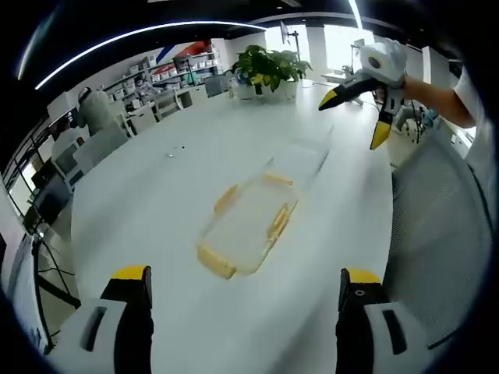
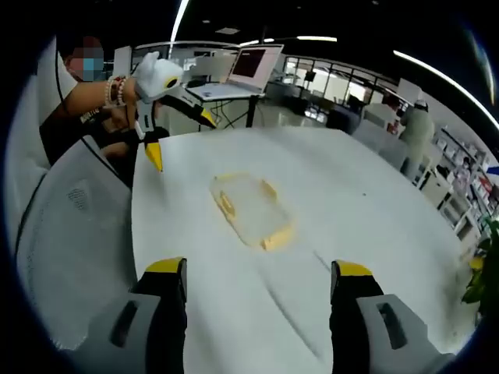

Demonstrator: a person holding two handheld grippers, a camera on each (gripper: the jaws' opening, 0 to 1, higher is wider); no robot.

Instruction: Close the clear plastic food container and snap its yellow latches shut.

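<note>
A clear container (image 1: 251, 224) with yellow latches (image 1: 278, 221) lies mid-surface (image 1: 156, 202), untouched. The left tool (image 1: 245, 284) and right tool (image 2: 257, 273) hang above it from opposite ends, jaws apart, holding nothing. A plant (image 1: 269, 68) stands beyond.

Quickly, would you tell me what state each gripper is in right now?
Left gripper: open, holding nothing, above the table, short of the container.
Right gripper: open, holding nothing.

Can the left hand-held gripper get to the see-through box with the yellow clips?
Probably yes. The left hand-held gripper is open and points at the clear food container, with just bare white table between. The right hand-held gripper is off to the side.
</note>
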